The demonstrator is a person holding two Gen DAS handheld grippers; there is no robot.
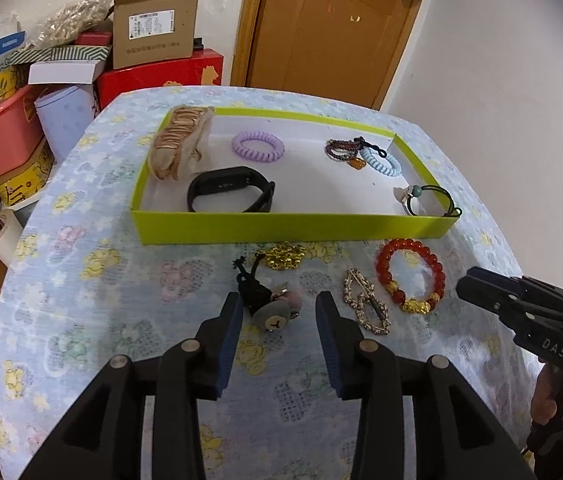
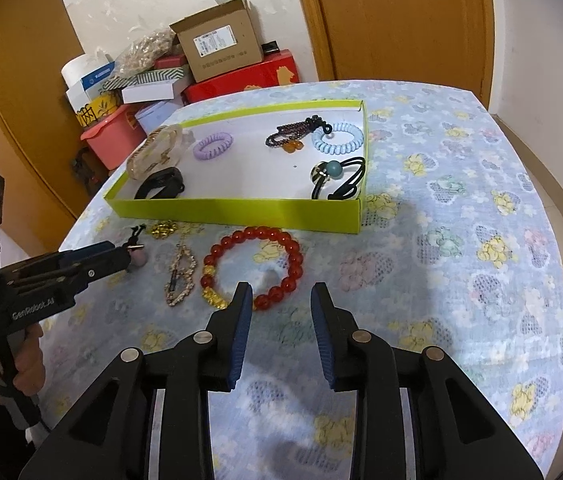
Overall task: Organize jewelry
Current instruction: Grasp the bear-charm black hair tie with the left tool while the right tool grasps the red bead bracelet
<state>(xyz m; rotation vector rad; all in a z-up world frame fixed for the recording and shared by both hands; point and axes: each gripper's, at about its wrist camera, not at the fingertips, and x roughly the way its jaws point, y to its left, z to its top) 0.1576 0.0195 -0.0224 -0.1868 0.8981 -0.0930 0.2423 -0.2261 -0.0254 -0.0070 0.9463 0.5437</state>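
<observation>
While its jaws stand apart with nothing between the pads, the left gripper (image 1: 277, 312) brackets a black hair tie with pink-and-grey charms (image 1: 271, 306) lying on the flowered tablecloth (image 1: 81, 280), just in front of the green tray (image 1: 293, 228). The right gripper (image 2: 279, 300) is likewise spread and empty, poised over bare cloth with its left pad touching or just beside the near edge of the red bead bracelet (image 2: 257, 268), which lies in front of the tray too. Between those two pieces sits a gold rhinestone hair clip (image 1: 365, 304), and a gold chain (image 1: 285, 256) lies close against the tray's front wall. Inside the tray already rest a black fitness band (image 1: 229, 196), a lilac coil tie (image 1: 257, 146) and a pale blue coil tie (image 1: 381, 162), among others. Four pieces look unsorted, so the step in hand seems to be picking up the charm tie. Next, the left pads would need to lower and close on its bulky charms, then lift over the tray wall.
</observation>
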